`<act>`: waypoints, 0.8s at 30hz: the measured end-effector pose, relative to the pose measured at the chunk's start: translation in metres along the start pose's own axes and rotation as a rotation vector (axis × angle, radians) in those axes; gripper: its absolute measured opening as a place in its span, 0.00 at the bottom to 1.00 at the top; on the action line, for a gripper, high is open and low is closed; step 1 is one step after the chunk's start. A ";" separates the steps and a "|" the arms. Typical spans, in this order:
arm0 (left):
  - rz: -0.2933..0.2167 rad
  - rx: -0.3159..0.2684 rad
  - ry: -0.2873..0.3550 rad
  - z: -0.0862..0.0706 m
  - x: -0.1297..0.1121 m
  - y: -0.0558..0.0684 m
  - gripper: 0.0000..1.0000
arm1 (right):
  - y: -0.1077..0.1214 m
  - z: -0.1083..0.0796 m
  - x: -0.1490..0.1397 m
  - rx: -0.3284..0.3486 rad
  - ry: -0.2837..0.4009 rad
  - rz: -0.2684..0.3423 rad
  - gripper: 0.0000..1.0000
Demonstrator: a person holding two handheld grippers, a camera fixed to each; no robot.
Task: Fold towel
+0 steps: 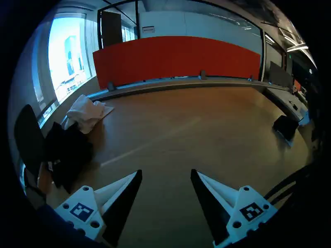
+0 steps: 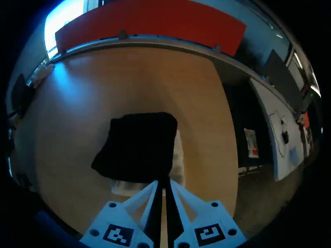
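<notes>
Black towel on tabletop just beyond right hand-held gripper, pressed together; left hand-held gripper apart. Could snag one layer and drag the fold askew.

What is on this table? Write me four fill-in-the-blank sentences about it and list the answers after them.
1. The left gripper hangs over the wooden table with its jaws ____.
2. The partition behind the table is coloured ____.
3. The folded towel just ahead of the right gripper is coloured ____.
4. The crumpled towel near the window is coloured ____.

Missing words: open; red; black; white.
</notes>
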State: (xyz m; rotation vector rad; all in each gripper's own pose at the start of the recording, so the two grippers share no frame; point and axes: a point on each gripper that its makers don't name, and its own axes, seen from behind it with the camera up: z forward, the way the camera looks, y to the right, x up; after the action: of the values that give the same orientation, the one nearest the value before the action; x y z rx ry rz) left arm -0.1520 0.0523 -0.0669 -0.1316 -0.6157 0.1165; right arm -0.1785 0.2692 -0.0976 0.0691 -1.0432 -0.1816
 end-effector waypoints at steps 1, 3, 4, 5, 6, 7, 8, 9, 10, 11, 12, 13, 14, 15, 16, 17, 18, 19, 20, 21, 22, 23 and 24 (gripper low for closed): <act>0.001 0.000 -0.001 0.000 0.000 0.000 0.87 | 0.000 0.001 -0.002 0.000 -0.006 0.003 0.04; 0.002 0.000 -0.002 0.000 -0.001 0.000 0.87 | -0.001 0.003 -0.006 -0.002 -0.017 0.008 0.04; 0.003 0.000 -0.001 -0.001 0.000 0.000 0.87 | -0.001 0.004 -0.008 -0.002 -0.023 0.008 0.04; 0.004 0.000 0.000 -0.001 0.000 0.000 0.87 | -0.001 0.005 -0.010 -0.003 -0.028 0.009 0.04; 0.005 0.000 0.000 -0.001 0.000 0.000 0.87 | -0.001 0.006 -0.012 -0.004 -0.033 0.011 0.04; 0.006 0.000 0.001 -0.002 0.000 0.000 0.87 | -0.001 0.007 -0.015 -0.006 -0.039 0.012 0.04; 0.008 0.001 0.001 -0.002 0.000 0.000 0.87 | -0.001 0.009 -0.016 -0.007 -0.044 0.014 0.04; 0.008 0.001 0.002 -0.002 0.000 0.000 0.87 | -0.001 0.010 -0.018 -0.008 -0.050 0.017 0.04; 0.009 0.002 0.002 -0.002 0.000 0.000 0.87 | -0.002 0.011 -0.021 -0.010 -0.056 0.020 0.04; 0.009 0.003 0.002 -0.002 0.000 -0.001 0.87 | -0.002 0.012 -0.023 -0.011 -0.061 0.023 0.04; 0.009 0.004 0.002 -0.003 0.000 -0.001 0.87 | -0.002 0.014 -0.024 -0.012 -0.065 0.026 0.04; 0.008 0.004 0.002 -0.003 0.000 -0.001 0.87 | -0.002 0.015 -0.026 -0.013 -0.070 0.030 0.04; 0.008 0.005 0.002 -0.003 0.000 -0.002 0.87 | -0.003 0.017 -0.028 -0.014 -0.074 0.033 0.04; 0.008 0.006 0.002 -0.003 0.000 -0.002 0.87 | -0.003 0.018 -0.030 -0.015 -0.078 0.035 0.04; 0.008 0.007 0.001 -0.004 -0.001 -0.003 0.87 | -0.004 0.019 -0.032 -0.016 -0.082 0.038 0.04; 0.008 0.008 0.001 -0.004 -0.001 -0.003 0.87 | -0.004 0.020 -0.033 -0.016 -0.086 0.041 0.04; 0.009 0.009 0.001 -0.005 -0.001 -0.004 0.87 | -0.004 0.021 -0.035 -0.018 -0.089 0.042 0.04; 0.010 0.010 0.001 -0.005 -0.001 -0.004 0.87 | -0.004 0.022 -0.037 -0.020 -0.093 0.043 0.04; 0.011 0.010 0.000 -0.006 -0.002 -0.005 0.87 | -0.004 0.023 -0.038 -0.021 -0.097 0.044 0.04; 0.011 0.011 0.000 -0.006 -0.002 -0.005 0.87 | -0.004 0.024 -0.039 -0.024 -0.099 0.045 0.04; 0.011 0.012 0.000 -0.006 -0.002 -0.005 0.87 | -0.003 0.025 -0.041 -0.028 -0.102 0.047 0.04; 0.011 0.012 0.000 -0.006 -0.002 -0.006 0.87 | -0.003 0.026 -0.042 -0.031 -0.104 0.048 0.04; 0.011 0.013 0.000 -0.007 -0.002 -0.006 0.87 | -0.002 0.027 -0.042 -0.035 -0.105 0.051 0.04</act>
State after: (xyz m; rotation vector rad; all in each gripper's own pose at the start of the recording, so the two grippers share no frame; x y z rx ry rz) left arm -0.1497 0.0457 -0.0728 -0.1228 -0.6143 0.1307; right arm -0.2224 0.2755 -0.1205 0.0010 -1.1452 -0.1586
